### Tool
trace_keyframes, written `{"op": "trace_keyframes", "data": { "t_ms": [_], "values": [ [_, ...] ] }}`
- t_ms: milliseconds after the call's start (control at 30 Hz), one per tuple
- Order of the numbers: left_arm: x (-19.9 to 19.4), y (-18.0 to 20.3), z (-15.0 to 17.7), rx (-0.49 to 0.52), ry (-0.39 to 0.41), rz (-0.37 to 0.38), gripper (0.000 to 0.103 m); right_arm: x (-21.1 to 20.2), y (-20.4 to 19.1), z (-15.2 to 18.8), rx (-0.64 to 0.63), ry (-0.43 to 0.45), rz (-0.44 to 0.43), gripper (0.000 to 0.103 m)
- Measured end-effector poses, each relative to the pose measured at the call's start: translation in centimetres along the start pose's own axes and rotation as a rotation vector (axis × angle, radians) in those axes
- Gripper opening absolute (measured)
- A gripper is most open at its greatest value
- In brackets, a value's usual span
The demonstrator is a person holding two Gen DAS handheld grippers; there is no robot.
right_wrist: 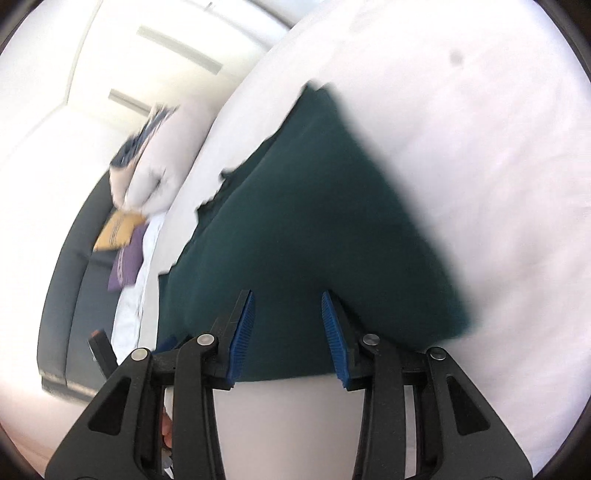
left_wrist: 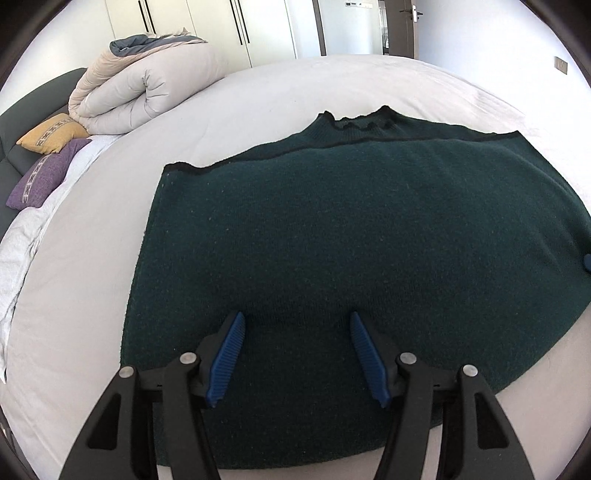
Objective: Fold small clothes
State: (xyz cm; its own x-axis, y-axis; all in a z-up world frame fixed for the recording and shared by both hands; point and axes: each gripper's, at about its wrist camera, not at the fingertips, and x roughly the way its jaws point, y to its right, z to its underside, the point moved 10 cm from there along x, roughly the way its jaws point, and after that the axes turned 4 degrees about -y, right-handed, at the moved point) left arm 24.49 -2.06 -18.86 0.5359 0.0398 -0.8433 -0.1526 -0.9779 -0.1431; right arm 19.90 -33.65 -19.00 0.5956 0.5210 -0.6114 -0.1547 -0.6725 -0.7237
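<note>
Left tool (left_wrist: 297, 319): black angular linkage arms, round silver pivot pins, ribbed blue finger pads (left_wrist: 226, 360). Right tool (right_wrist: 288, 297): identical build, black arms, silver pins, blue ribbed pads (right_wrist: 334, 338).

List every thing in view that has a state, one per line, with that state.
Green sweater: lying flat on the bed, folded over, collar at the far edge.
Left gripper: jaws open, over the sweater's near part, holding nothing.
Right gripper: jaws open, at the sweater's near edge, holding nothing; view blurred.
Duvet: rolled up.
Yellow cushion: resting beside the duvet.
Purple cushion: leaning against the headboard.
Wardrobe doors: shut.
</note>
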Motion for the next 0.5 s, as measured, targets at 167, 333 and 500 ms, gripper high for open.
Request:
{"op": "trace_keyframes", "data": {
  "t_ms": [167,333,500],
  "values": [
    [0.0,-0.1,0.1,-0.008,0.006,0.016,0.065,-4.0,3.4,-1.2,0.041,0.093,0.07,0.036],
    [-0.3,-0.6,0.3,-0.031,-0.001,0.047,0.065,-7.6,5.7,-1.2,0.062,0.159,0.188,0.042],
    [-2.1,-2.3,0.4,-0.141,0.008,0.141,0.063,-10.0,4.9,-0.9,0.068,0.196,0.153,0.042]
  ]
}}
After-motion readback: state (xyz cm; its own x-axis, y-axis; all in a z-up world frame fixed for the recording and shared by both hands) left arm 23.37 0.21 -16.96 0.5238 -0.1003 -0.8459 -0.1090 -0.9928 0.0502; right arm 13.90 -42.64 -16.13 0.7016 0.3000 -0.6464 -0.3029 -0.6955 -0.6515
